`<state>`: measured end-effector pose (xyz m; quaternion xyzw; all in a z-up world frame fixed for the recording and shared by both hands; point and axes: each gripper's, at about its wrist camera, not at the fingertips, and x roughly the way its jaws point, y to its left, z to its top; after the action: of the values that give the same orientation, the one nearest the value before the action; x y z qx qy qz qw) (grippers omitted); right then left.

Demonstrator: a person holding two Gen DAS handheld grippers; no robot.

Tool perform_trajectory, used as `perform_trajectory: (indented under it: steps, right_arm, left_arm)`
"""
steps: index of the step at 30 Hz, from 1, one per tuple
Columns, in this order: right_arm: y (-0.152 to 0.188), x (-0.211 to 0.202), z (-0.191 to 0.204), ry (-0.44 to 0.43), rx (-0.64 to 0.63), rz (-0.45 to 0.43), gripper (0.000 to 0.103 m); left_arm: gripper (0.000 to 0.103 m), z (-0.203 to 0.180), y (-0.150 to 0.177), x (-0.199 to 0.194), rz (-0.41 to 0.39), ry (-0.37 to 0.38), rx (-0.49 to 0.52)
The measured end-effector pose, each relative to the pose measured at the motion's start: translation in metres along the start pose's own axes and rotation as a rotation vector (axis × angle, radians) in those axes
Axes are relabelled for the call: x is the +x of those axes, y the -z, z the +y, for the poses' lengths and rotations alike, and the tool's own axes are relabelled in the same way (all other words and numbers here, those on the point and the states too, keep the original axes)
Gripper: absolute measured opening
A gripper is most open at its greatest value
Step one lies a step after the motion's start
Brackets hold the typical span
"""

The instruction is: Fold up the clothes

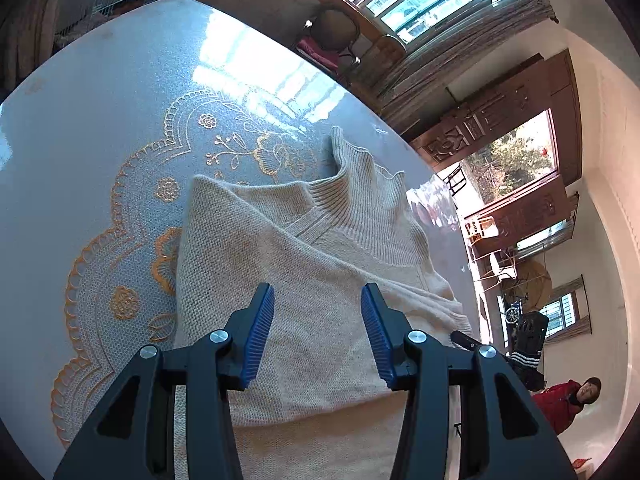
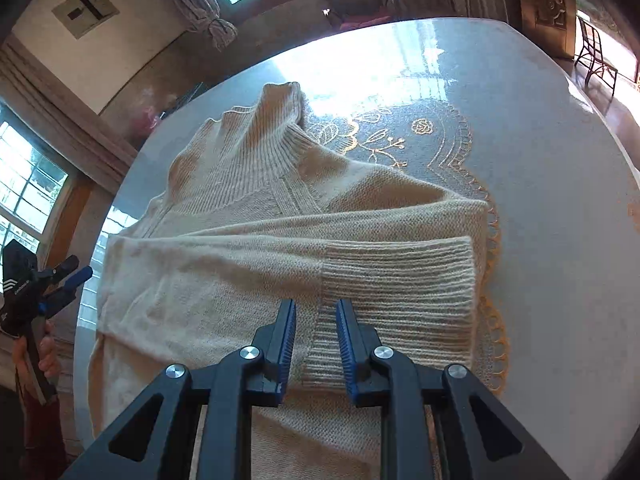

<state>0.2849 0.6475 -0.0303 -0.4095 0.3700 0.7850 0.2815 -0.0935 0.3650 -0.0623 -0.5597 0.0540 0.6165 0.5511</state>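
I have the cream sweater (image 2: 248, 240) spread on the table (image 2: 540, 200) straight ahead of both sets of fingers, collar at the far end and the body running back underneath them. One sleeve (image 2: 320, 256) already lies folded across the chest, and I read that as the reason my right gripper (image 2: 316, 312) sits where it does: its fingers (image 2: 286, 332) hang directly over the ribbed cuff (image 2: 400, 280), parted only a little, with nothing pinched between the blue pads. No earlier view is available, so I can only say the cuff lies loose beneath them.

My left gripper (image 1: 318, 300) hovers over the plain knit of the body, its fingers (image 1: 260, 332) spread wider and empty. In the right view it shows at the near left edge of the garment, off the cloth, so I judge it is waiting to take the next fold.

The knit is soft and thick: fine stitches on the body, and heavy vertical ribbing on the cuff and on the tall roll collar (image 2: 276, 132), which stands up in a floppy tube beyond the fingers. The table is glossy and grey-blue, with an orange lace-like pattern (image 1: 120, 240) showing beside the sweater.
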Motion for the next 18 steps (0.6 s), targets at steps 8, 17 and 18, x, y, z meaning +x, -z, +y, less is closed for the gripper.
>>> perform_trajectory:
  steps: [8, 17, 18]
  right_arm:
    - [-0.006, -0.016, 0.001, -0.043, 0.024, -0.020, 0.020]
    - [-0.001, 0.002, -0.017, -0.052, 0.095, 0.022, 0.021]
    - [-0.002, 0.003, -0.018, -0.053, 0.098, 0.018, 0.021]
  left_arm:
    - [0.048, 0.037, -0.005, -0.013, -0.071, -0.004, -0.069]
    - [0.048, -0.001, 0.006, 0.023, 0.029, -0.024, 0.088]
    - [0.048, 0.004, 0.006, 0.026, 0.039, -0.032, 0.080]
